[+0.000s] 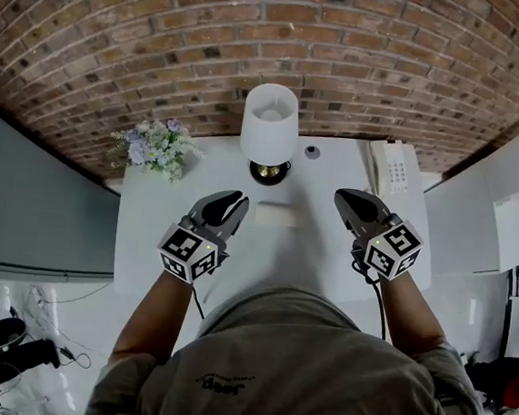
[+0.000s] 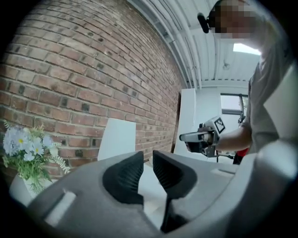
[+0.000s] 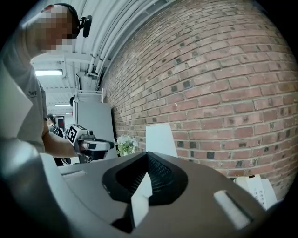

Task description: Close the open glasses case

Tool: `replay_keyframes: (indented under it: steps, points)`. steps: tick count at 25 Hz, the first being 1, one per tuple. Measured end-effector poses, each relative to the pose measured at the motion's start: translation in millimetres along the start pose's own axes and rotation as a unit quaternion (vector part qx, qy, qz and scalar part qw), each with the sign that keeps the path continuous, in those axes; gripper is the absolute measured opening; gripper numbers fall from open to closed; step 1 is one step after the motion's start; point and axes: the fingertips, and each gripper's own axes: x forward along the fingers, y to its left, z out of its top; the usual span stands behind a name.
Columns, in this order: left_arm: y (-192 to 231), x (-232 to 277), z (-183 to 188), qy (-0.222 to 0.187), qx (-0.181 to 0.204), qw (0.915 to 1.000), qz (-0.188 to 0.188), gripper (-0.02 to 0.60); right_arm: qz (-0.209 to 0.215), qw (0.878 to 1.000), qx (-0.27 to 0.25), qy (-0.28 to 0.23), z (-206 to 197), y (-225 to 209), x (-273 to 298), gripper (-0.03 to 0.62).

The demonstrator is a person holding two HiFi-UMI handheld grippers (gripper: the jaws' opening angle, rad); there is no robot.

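The glasses case (image 1: 277,215) is a low white oblong on the white table (image 1: 327,263), in front of the lamp. I see no raised lid on it. Both grippers hang above the table, one on each side of the case and clear of it. My left gripper (image 1: 238,198) (image 2: 148,155) has a narrow gap between its ribbed pads, with nothing in it. My right gripper (image 1: 341,197) (image 3: 148,157) has its tips together and holds nothing. Each gripper view shows the other gripper across the table: the right gripper (image 2: 186,137) and the left gripper (image 3: 111,145).
A lamp with a white shade (image 1: 269,125) (image 2: 116,139) (image 3: 160,138) stands at the back middle against the brick wall. A bunch of pale flowers (image 1: 156,146) (image 2: 23,148) (image 3: 125,144) is at the back left, a white phone (image 1: 389,166) (image 3: 253,186) at the back right.
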Motion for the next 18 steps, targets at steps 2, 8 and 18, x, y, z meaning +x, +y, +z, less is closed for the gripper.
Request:
replay_keyframes:
  steps: [2, 8, 18]
  points:
    - [-2.2, -7.9, 16.3, -0.019, -0.019, 0.9996, 0.0, 0.041, 0.004, 1.0, 0.0, -0.001, 6.5, 4.0, -2.1, 0.009]
    - [-8.3, -30.1, 49.2, -0.053, -0.06, 0.9967, 0.007, -0.003, 0.011, 1.0, -0.004, -0.009, 24.3, 14.5, -4.4, 0.009]
    - [-18.6, -43.8, 58.1, -0.061, -0.079, 0.9949, 0.014, -0.003, 0.017, 1.0, 0.005, -0.018, 31.5, 20.7, -11.2, 0.009]
